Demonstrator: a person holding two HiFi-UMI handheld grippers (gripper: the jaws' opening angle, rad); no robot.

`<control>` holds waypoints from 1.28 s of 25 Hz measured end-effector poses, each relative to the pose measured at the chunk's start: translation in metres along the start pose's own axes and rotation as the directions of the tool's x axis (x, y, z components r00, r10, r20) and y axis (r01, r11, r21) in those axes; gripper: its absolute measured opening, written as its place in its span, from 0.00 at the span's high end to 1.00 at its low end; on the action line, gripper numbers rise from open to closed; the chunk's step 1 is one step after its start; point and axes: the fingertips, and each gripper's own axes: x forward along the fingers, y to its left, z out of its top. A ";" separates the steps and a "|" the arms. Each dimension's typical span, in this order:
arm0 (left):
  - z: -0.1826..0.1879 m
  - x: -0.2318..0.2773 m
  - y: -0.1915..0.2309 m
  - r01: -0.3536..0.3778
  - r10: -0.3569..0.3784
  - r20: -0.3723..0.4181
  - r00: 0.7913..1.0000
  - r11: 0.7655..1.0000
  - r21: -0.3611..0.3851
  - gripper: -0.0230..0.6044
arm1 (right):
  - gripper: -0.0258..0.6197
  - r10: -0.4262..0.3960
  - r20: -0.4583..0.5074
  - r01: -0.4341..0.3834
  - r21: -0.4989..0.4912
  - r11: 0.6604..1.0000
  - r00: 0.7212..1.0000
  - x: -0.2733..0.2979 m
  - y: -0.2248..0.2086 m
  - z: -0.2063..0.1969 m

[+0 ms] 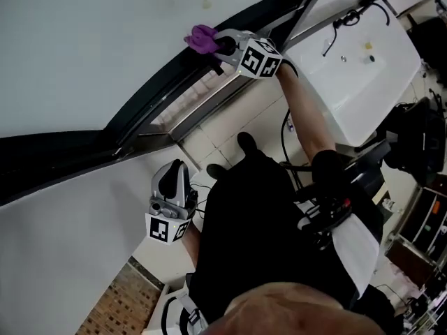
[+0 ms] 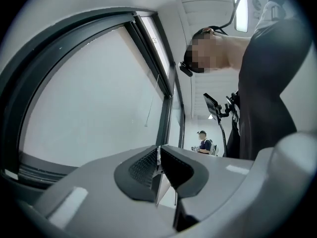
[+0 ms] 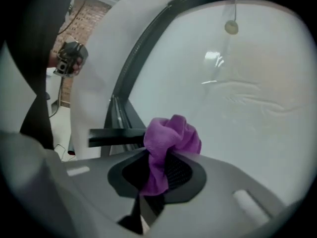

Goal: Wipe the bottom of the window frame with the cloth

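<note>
My right gripper [image 1: 222, 49] is shut on a bunched purple cloth [image 1: 202, 38] and holds it against the dark window frame [image 1: 160, 89] at the foot of the glass. In the right gripper view the purple cloth [image 3: 168, 142] bulges out past the jaws of the right gripper [image 3: 159, 167], next to the dark window frame [image 3: 130, 114] and the frosted pane. My left gripper [image 1: 170, 187] hangs low at my side, away from the window. In its own view the left gripper [image 2: 158, 168] is shut, pads together, with nothing between them.
A white wall panel [image 1: 63, 229] lies under the frame on the left. A white table [image 1: 363, 68] with small items and a cable stands at the right. Brick-patterned floor [image 1: 115, 302] shows below. Dark equipment [image 1: 419, 138] crowds the right edge. Another person [image 2: 203, 142] sits far off.
</note>
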 end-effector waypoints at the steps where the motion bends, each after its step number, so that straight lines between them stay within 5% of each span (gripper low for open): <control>1: -0.002 0.004 -0.002 0.007 -0.007 -0.009 1.000 1.000 -0.003 0.93 | 0.87 0.047 0.029 -0.047 -0.003 0.999 0.998 -0.009 0.012 0.001; 5: -0.016 0.013 -0.003 0.006 -0.008 -0.051 0.999 0.999 -0.038 0.93 | 0.87 0.272 0.232 -0.301 0.096 0.949 0.934 -0.055 0.088 0.002; 7: -0.020 0.018 -0.001 0.003 -0.006 -0.059 0.998 0.999 -0.052 0.93 | 0.87 0.252 0.357 -0.336 0.196 0.921 0.899 -0.072 0.110 0.003; 9: -0.020 0.025 0.000 0.013 -0.016 -0.063 0.998 0.998 -0.054 0.93 | 0.87 0.050 0.369 -0.184 0.336 0.924 0.928 -0.073 0.091 -0.005; 12: -0.019 0.041 -0.006 0.053 -0.056 -0.081 0.995 0.998 -0.042 0.93 | 0.87 -0.276 0.202 0.167 0.433 0.886 0.940 -0.063 0.017 -0.015; 14: -0.020 0.052 -0.015 0.078 -0.082 -0.097 0.992 0.996 -0.039 0.93 | 0.87 -0.304 0.113 0.251 0.342 0.906 0.946 -0.040 -0.011 -0.008; 16: -0.025 0.060 -0.026 0.097 -0.100 -0.118 0.988 0.995 -0.033 0.93 | 0.87 -0.192 0.029 0.187 0.126 0.974 0.981 -0.007 -0.007 -0.006; 18: -0.032 0.062 -0.035 0.108 -0.111 -0.137 0.984 0.994 -0.026 0.93 | 0.87 -0.094 -0.032 0.093 -0.026 0.995 0.995 0.005 -0.003 -0.009; 20: -0.031 0.062 -0.036 0.098 -0.101 -0.139 0.985 0.995 -0.026 0.93 | 0.87 -0.083 -0.115 0.080 -0.024 0.996 0.990 -0.004 -0.015 -0.028; 23: -0.029 0.060 -0.027 0.042 -0.046 -0.127 0.991 0.999 -0.034 0.93 | 0.87 -0.170 -0.244 0.155 -0.078 0.985 0.955 -0.011 -0.036 -0.046; 26: -0.030 0.062 -0.021 0.004 -0.010 -0.116 0.993 0.999 -0.049 0.93 | 0.87 -0.132 -0.228 0.099 -0.147 0.984 0.965 0.009 -0.033 -0.034; 30: -0.029 0.073 -0.030 0.026 -0.027 -0.119 0.993 1.000 -0.008 0.93 | 0.87 -0.140 -0.429 0.050 -0.215 0.975 0.892 -0.006 -0.058 -0.081; 32: -0.035 0.078 -0.032 0.040 -0.041 -0.128 0.991 0.999 -0.007 0.93 | 0.87 -0.166 -0.404 0.022 -0.338 0.941 0.900 -0.004 -0.058 -0.070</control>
